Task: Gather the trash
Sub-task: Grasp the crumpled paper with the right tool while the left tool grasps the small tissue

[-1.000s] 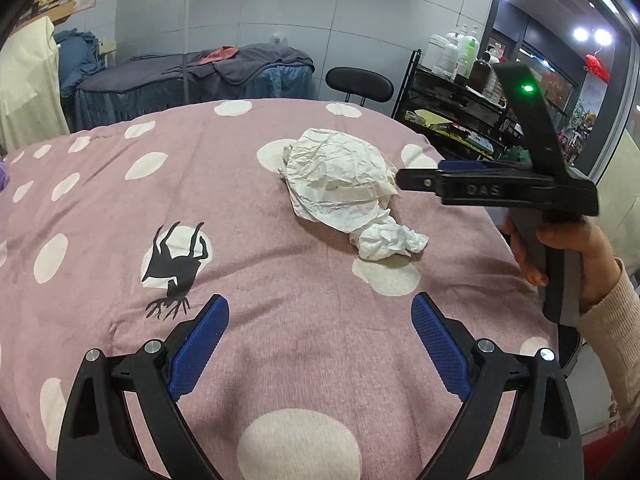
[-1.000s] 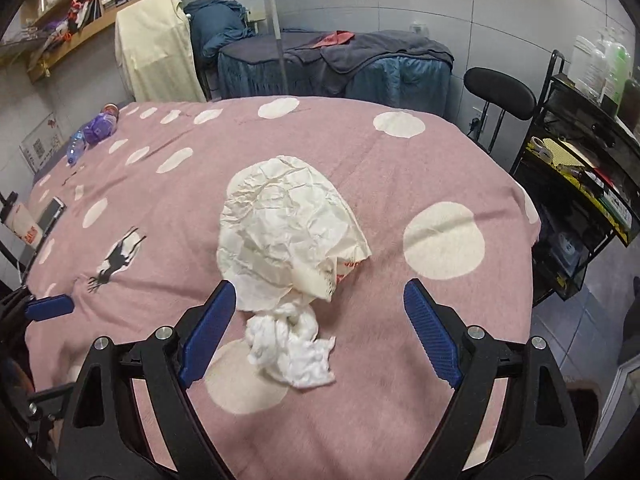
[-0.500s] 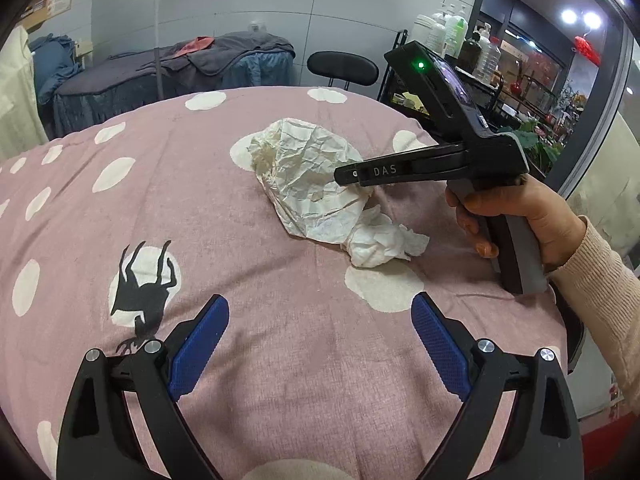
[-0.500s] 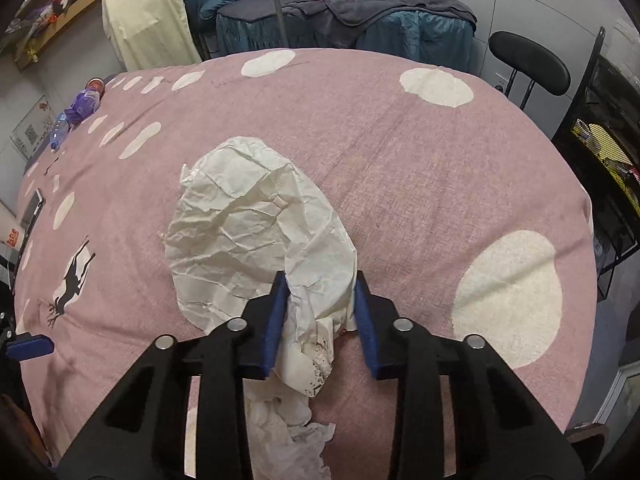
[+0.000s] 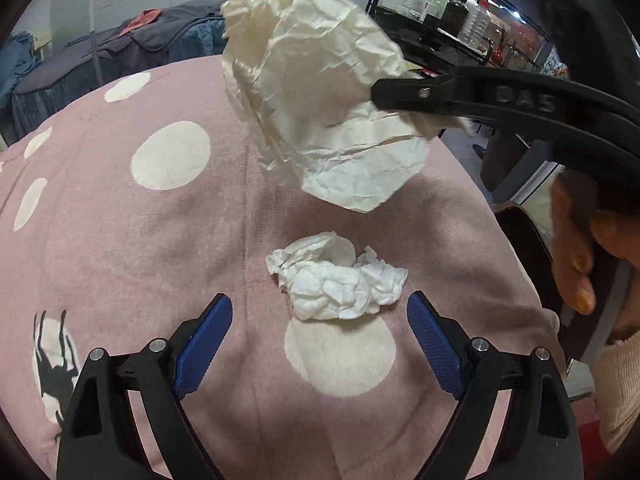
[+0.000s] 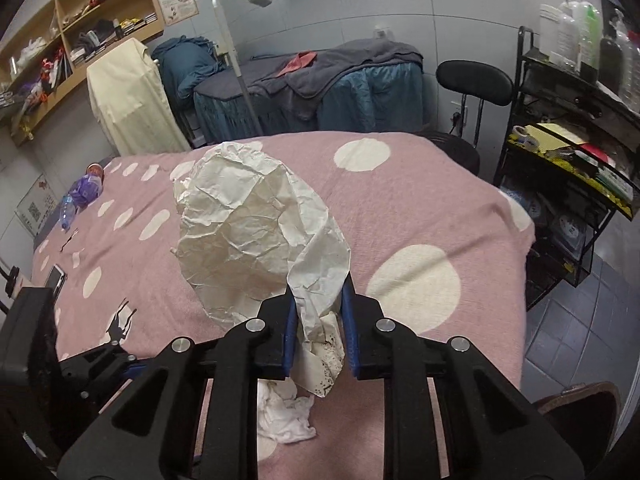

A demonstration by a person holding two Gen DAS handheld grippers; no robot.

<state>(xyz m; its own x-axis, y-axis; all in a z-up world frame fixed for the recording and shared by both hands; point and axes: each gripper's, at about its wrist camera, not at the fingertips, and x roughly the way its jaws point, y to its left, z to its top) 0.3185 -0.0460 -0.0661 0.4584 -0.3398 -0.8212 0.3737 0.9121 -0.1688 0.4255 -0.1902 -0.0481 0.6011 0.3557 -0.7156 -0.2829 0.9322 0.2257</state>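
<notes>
A large crumpled cream paper wrapper [image 6: 256, 236] hangs in the air, pinched at its edge by my right gripper [image 6: 318, 320], which is shut on it. In the left wrist view the wrapper [image 5: 316, 92] is lifted above the bed with the right gripper [image 5: 384, 90] clamped on its right side. A small crumpled white tissue [image 5: 336, 282] lies on the pink dotted blanket [image 5: 120, 220], just ahead of my left gripper [image 5: 318, 320], which is open and empty with the tissue between its fingertips' line. The tissue [image 6: 286, 412] also shows below the right gripper.
A plastic bottle [image 6: 82, 196] and a phone [image 6: 56, 276] lie at the bed's far left. A black chair [image 6: 472, 80] and a black shelf rack [image 6: 576, 120] with bottles stand off the right edge. Another covered bed [image 6: 320, 88] is behind.
My right gripper closed on the paper wrapper and lifted it off the blanket. My left gripper moved forward to the white tissue, still open.
</notes>
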